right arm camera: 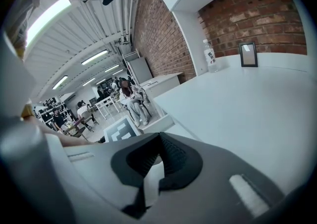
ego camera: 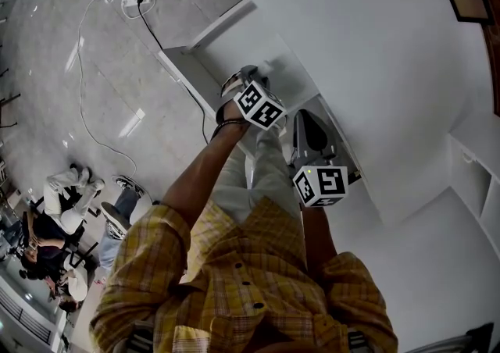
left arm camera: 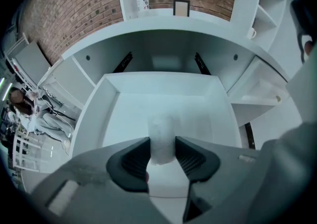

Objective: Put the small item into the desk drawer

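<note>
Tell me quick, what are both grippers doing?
Left gripper: closed on the small white item.
Right gripper: closed, empty.

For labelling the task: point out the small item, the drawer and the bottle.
small item [left arm camera: 162,128], left gripper view, middle of its visible side.
drawer [left arm camera: 96,119], left gripper view, its left wall.
bottle [left arm camera: 143,2], left gripper view, its label.

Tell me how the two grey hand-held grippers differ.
The left grey two-jaw gripper clamps a small frosted white cylinder; the right gripper holds nothing. The left's jaws stand apart around it; the right's meet at the tips. The left looks down into the open white drawer; the right across the white desk top. Both have black ribbed pads.
</note>
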Tool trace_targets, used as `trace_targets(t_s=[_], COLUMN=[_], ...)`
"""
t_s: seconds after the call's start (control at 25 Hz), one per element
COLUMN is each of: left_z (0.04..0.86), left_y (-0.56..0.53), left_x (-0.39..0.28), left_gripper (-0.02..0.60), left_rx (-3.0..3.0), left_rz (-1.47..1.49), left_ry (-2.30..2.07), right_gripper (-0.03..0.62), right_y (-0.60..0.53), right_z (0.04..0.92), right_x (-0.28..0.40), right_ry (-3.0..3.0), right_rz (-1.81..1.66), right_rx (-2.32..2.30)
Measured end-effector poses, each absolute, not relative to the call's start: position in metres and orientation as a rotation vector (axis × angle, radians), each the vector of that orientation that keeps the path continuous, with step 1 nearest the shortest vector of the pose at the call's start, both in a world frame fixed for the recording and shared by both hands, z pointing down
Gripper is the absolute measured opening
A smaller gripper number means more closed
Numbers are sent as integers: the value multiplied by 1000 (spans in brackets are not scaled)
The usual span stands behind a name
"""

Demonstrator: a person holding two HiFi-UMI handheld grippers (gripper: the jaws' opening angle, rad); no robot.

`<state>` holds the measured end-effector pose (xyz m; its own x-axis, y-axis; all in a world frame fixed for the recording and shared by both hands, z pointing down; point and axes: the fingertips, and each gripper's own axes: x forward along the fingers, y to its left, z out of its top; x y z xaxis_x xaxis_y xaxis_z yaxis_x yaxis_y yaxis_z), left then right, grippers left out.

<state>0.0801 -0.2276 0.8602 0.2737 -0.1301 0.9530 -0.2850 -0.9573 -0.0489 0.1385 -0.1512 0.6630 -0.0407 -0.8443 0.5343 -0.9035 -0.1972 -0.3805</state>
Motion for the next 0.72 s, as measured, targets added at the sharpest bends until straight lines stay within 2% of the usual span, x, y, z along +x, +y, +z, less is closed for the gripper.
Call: trace_targets(t_s=[0.72], left_z=[913], left_y=[-217], left_x=[74], left_gripper=[171], left_rx=[2296], left_rz=[1917], left_ry=[-262], right_gripper=[-2], right_y=[-145], right_z=[676], right_x=[145], right_ry=[-1892], right_rz=[1107], right_rx=[2115])
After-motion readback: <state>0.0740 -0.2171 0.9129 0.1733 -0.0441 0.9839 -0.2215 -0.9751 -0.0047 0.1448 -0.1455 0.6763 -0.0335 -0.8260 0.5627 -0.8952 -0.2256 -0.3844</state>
